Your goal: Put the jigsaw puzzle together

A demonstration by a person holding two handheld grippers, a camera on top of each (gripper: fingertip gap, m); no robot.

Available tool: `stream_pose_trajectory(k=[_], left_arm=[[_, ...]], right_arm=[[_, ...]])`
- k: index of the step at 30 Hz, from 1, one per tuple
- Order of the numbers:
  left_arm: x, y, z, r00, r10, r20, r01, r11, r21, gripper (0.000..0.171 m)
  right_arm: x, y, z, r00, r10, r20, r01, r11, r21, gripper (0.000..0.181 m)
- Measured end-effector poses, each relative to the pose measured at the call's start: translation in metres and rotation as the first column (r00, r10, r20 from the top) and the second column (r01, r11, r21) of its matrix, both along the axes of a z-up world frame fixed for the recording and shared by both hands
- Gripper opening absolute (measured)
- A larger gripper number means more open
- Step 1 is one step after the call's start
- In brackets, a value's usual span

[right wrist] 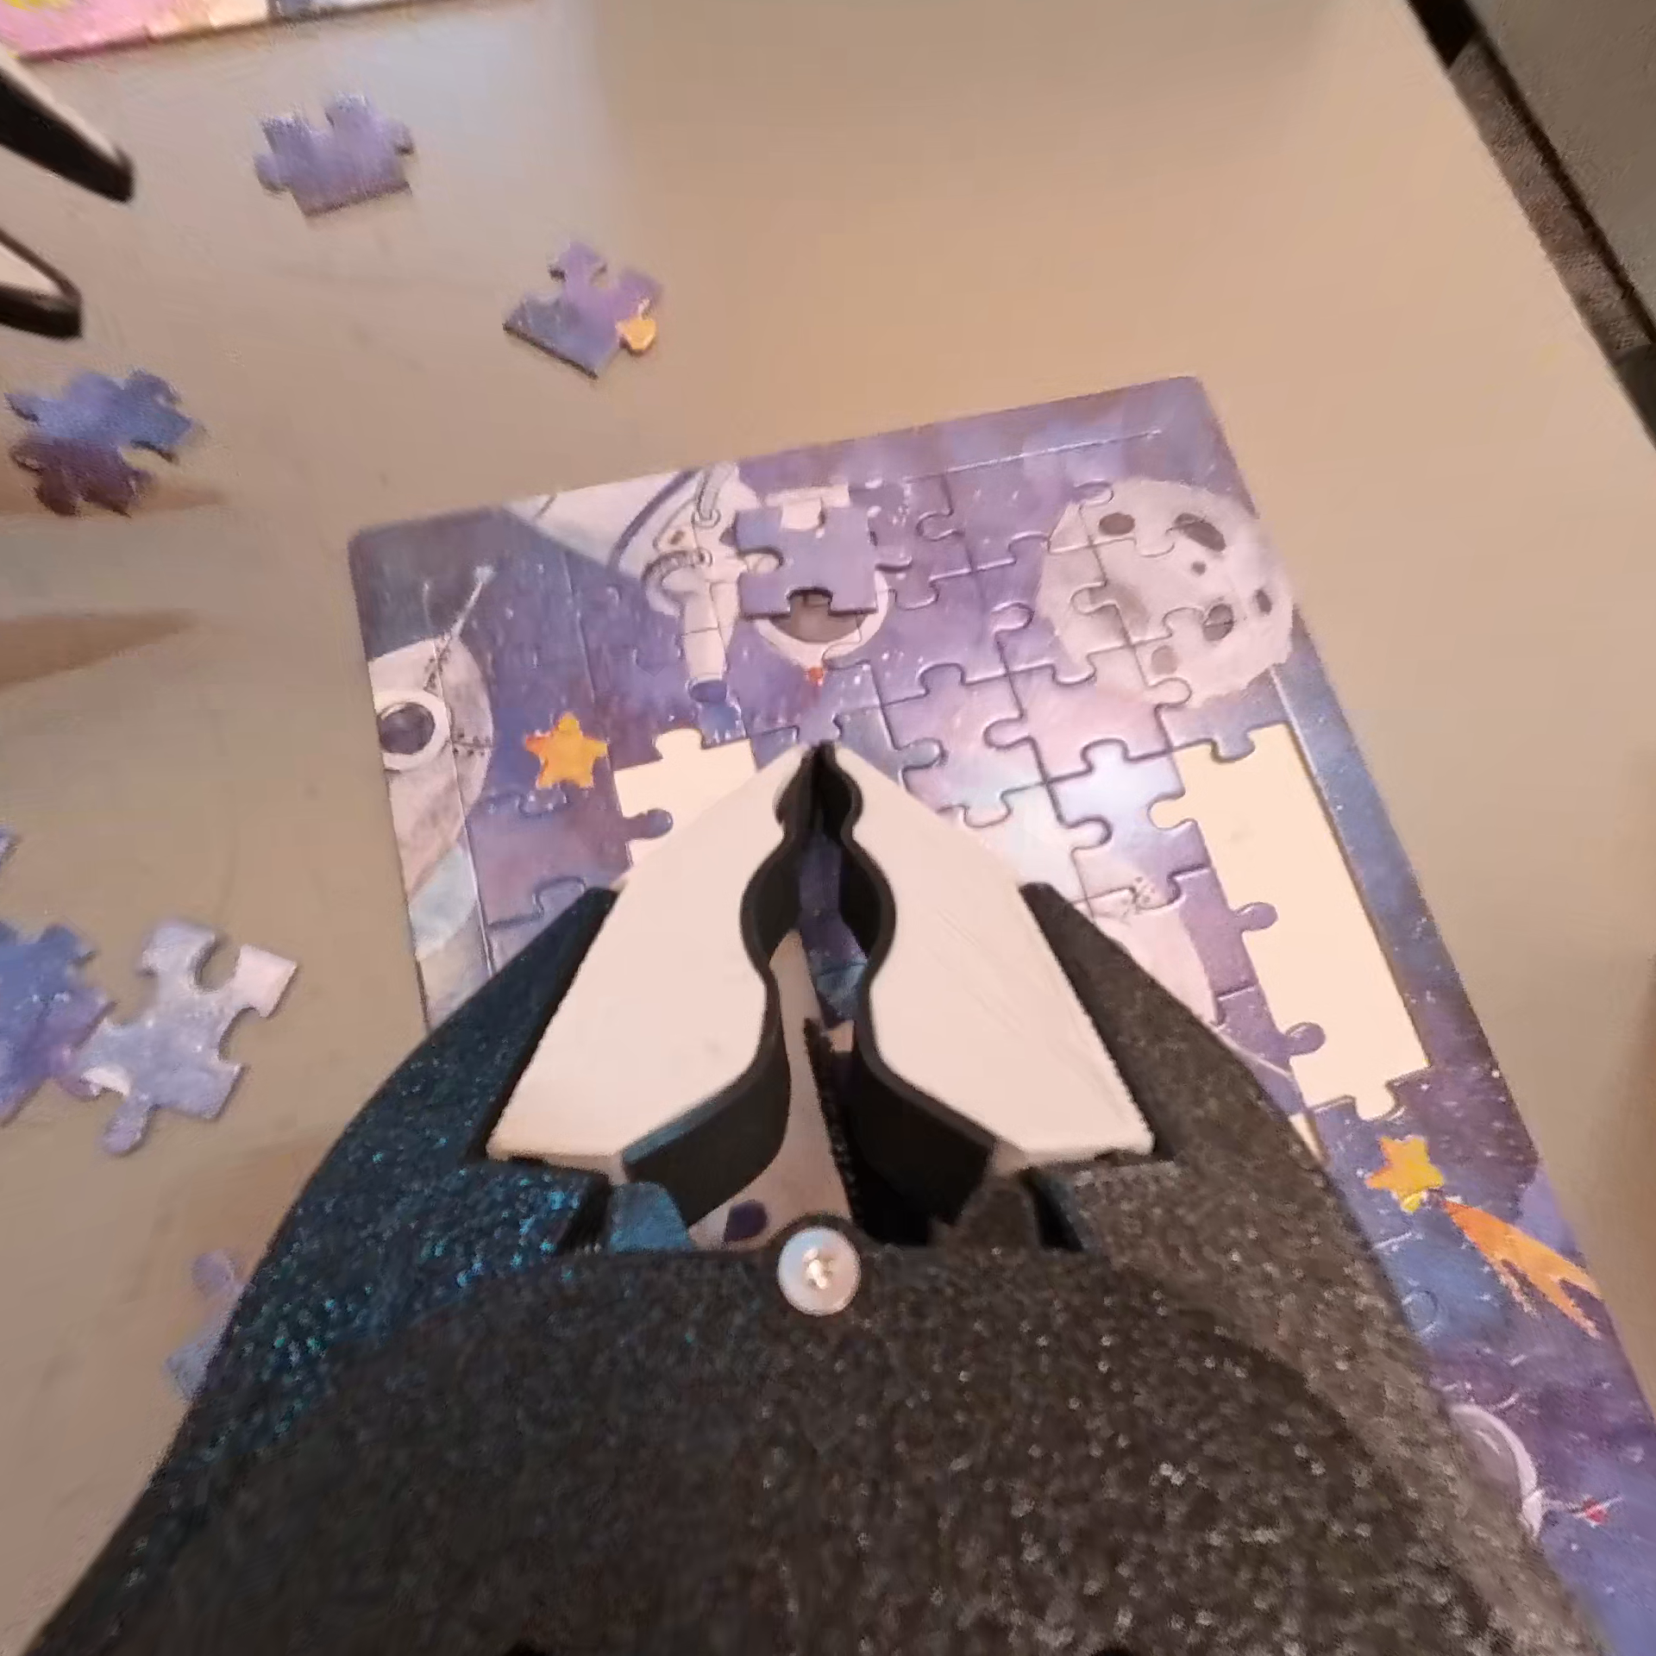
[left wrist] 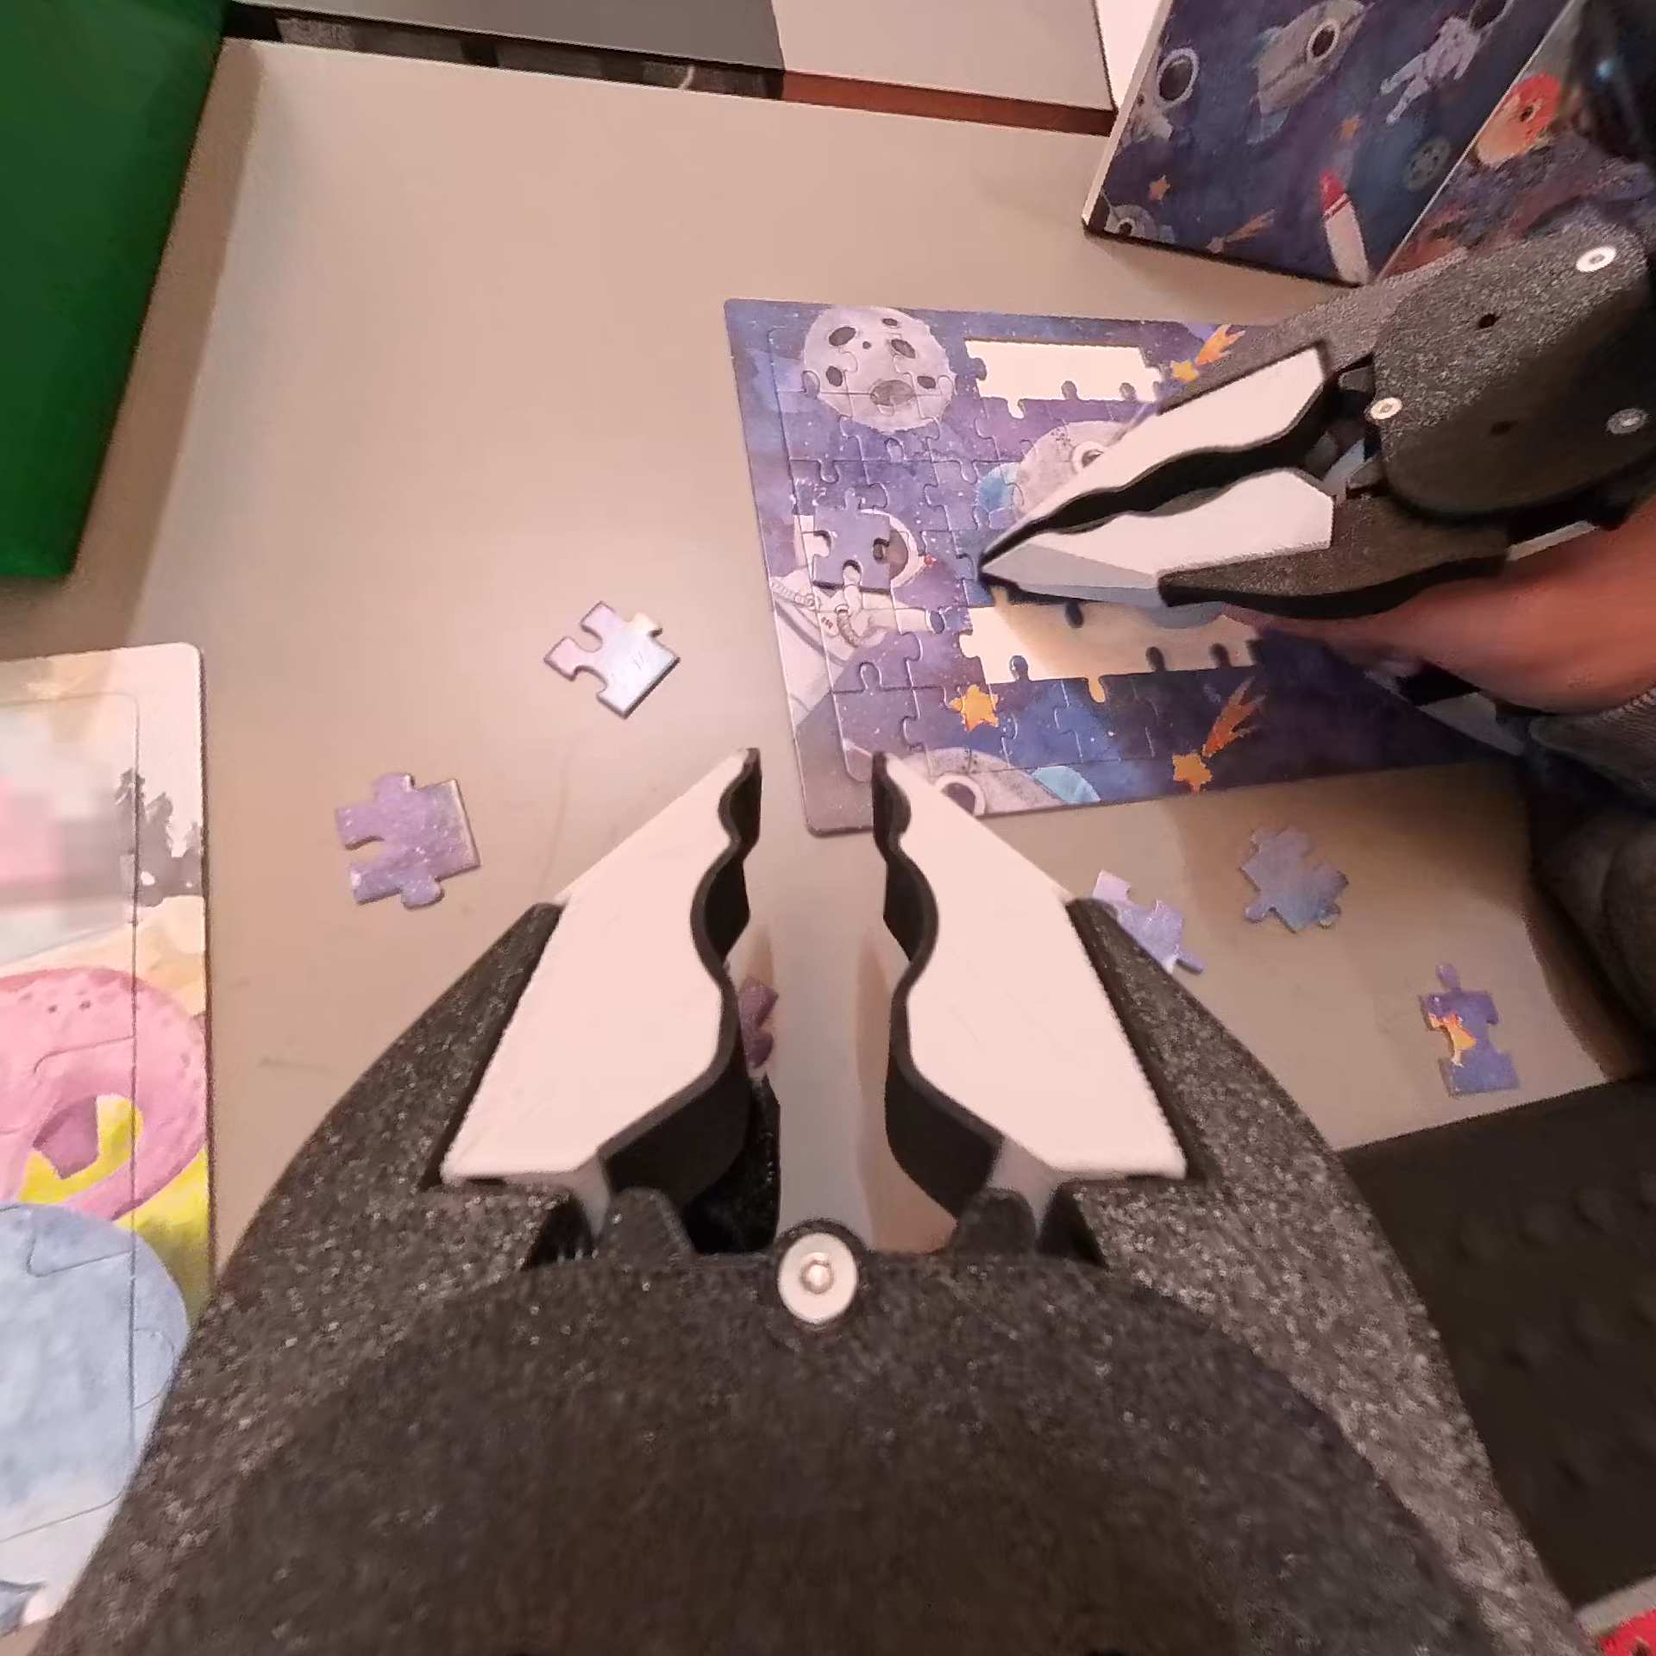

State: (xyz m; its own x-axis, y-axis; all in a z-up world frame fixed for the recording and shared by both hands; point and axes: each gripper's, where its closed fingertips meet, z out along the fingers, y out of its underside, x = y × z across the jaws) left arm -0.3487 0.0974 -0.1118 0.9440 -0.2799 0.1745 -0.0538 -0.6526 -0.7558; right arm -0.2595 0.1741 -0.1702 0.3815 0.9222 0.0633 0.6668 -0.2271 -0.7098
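The space jigsaw puzzle (left wrist: 896,466) lies flat on the beige table, mostly assembled, with two white gaps (left wrist: 1057,367) (left wrist: 995,636). In the right wrist view the puzzle (right wrist: 1030,699) shows the same gaps (right wrist: 1254,896). A loose purple piece (left wrist: 851,547) (right wrist: 811,564) lies on top of the astronaut picture. My right gripper (right wrist: 820,753) (left wrist: 990,564) is shut, its tips down on the puzzle at the edge of the lower gap; I see nothing between them. My left gripper (left wrist: 817,771) is open and empty, above the table by the puzzle's near corner.
Loose pieces lie around on the table (left wrist: 614,659) (left wrist: 408,838) (left wrist: 1295,878) (left wrist: 1470,1030) (right wrist: 587,305) (right wrist: 179,1030). The puzzle box (left wrist: 1299,134) stands at the back right. Another pastel puzzle (left wrist: 90,1075) lies at the left edge. A green block (left wrist: 90,269) is at the far left. The gap from one gripper's tips to the other's is roughly 15 cm.
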Motion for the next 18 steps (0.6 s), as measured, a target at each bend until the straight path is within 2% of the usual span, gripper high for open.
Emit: stream_pose_trajectory(k=[4, 7, 9, 13, 16, 18], left_arm=[[0.002, -0.005, -0.001, 0.998, -0.044, 0.044, 0.045, 0.999, -0.007, 0.025], [0.002, -0.007, -0.001, 0.996, -0.072, 0.05, 0.071, 0.997, 0.008, 0.024], [0.004, -0.01, 0.0, 0.994, -0.089, 0.068, 0.088, 0.996, 0.021, 0.024], [0.005, -0.013, 0.009, 0.987, -0.111, 0.113, 0.104, 0.993, 0.063, 0.023], [0.0, -0.014, 0.017, 0.985, -0.119, 0.127, 0.107, 0.99, 0.096, 0.023], [-0.003, -0.015, 0.017, 0.982, -0.128, 0.137, 0.115, 0.988, 0.103, 0.023]], right_arm=[[-0.002, -0.001, 0.005, 1.0, -0.005, 0.005, 0.005, 1.0, -0.01, 0.0], [-0.008, 0.01, 0.019, 0.998, -0.053, -0.022, 0.054, 0.997, 0.059, 0.0], [-0.006, 0.017, 0.004, 0.996, -0.072, 0.055, 0.069, 0.996, 0.06, 0.0], [-0.006, 0.015, 0.0, 0.995, -0.056, 0.079, 0.055, 0.998, 0.026, 0.0], [-0.007, 0.018, 0.011, 0.993, -0.097, 0.067, 0.091, 0.992, 0.089, 0.0], [-0.01, 0.007, 0.02, 0.996, -0.081, 0.048, 0.076, 0.993, 0.093, 0.0]])
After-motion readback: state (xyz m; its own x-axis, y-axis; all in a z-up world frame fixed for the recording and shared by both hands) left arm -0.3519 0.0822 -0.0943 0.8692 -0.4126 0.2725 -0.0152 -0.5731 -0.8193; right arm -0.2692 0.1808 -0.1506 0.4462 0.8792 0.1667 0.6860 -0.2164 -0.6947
